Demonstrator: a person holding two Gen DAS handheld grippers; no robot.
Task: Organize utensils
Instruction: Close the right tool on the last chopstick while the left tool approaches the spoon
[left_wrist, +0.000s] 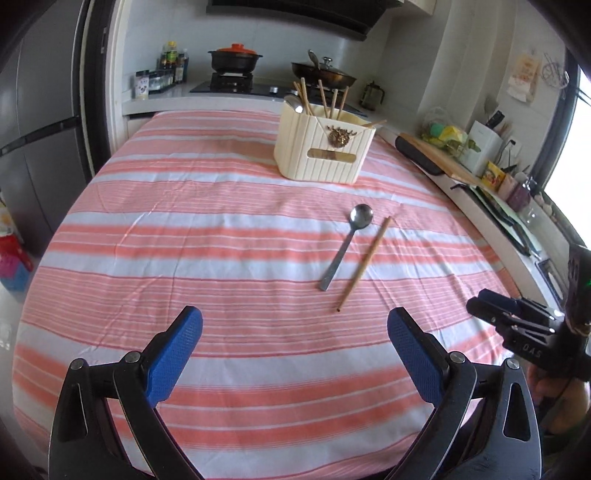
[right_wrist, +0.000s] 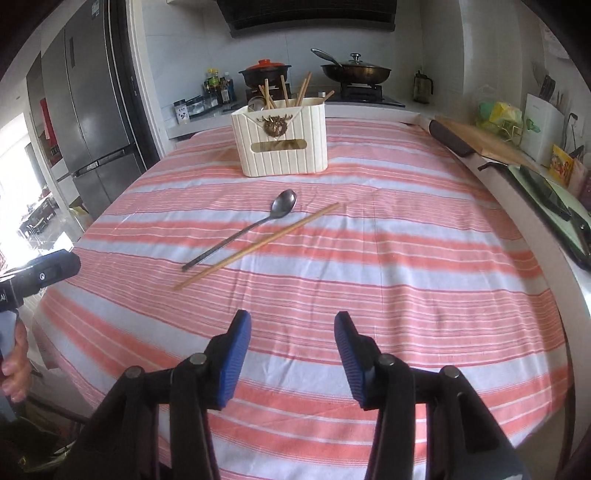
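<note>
A metal spoon (left_wrist: 347, 243) and a single wooden chopstick (left_wrist: 365, 262) lie side by side on the striped tablecloth (left_wrist: 184, 240). A cream utensil box (left_wrist: 323, 147) stands behind them, holding several chopsticks and a spoon. My left gripper (left_wrist: 294, 332) is open and empty, near the table's front edge, short of the spoon. My right gripper (right_wrist: 292, 338) is open and empty, to the right of the spoon (right_wrist: 251, 229), chopstick (right_wrist: 258, 245) and box (right_wrist: 282, 146). The right gripper also shows at the edge of the left wrist view (left_wrist: 495, 310).
A counter runs along the right with a cutting board (left_wrist: 439, 158), packets and a knife block. Behind the table a stove holds a black pot (left_wrist: 235, 59) and a pan (left_wrist: 323, 74). A fridge (right_wrist: 92, 110) stands at the left.
</note>
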